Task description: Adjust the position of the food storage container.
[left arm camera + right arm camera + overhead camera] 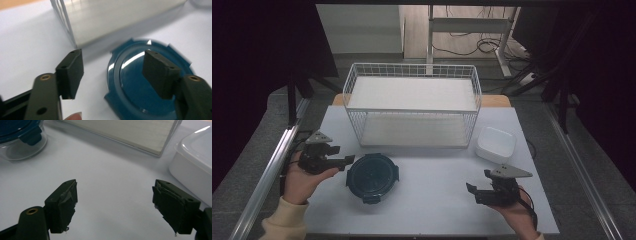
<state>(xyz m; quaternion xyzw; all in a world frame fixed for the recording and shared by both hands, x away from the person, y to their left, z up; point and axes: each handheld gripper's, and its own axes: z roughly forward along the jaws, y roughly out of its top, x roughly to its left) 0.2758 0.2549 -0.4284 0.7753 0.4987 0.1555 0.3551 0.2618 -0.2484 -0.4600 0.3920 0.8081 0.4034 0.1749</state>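
Our left gripper hangs with its jaws spread wide and nothing between them, just beside the left edge of the round glass container with the dark teal clip lid; in the left gripper view one jaw sits over the lid and the other over bare desk. The container rests on the desk at front left, just in front of the white wire basket. Our right gripper is likewise open and empty, low over the desk at front right, well apart from the container and near the white square lidded box. We judge this to be the approach to a grasp: the left gripper must next close the remaining gap, straddle the lid's rim or a clip tab, and then shut.
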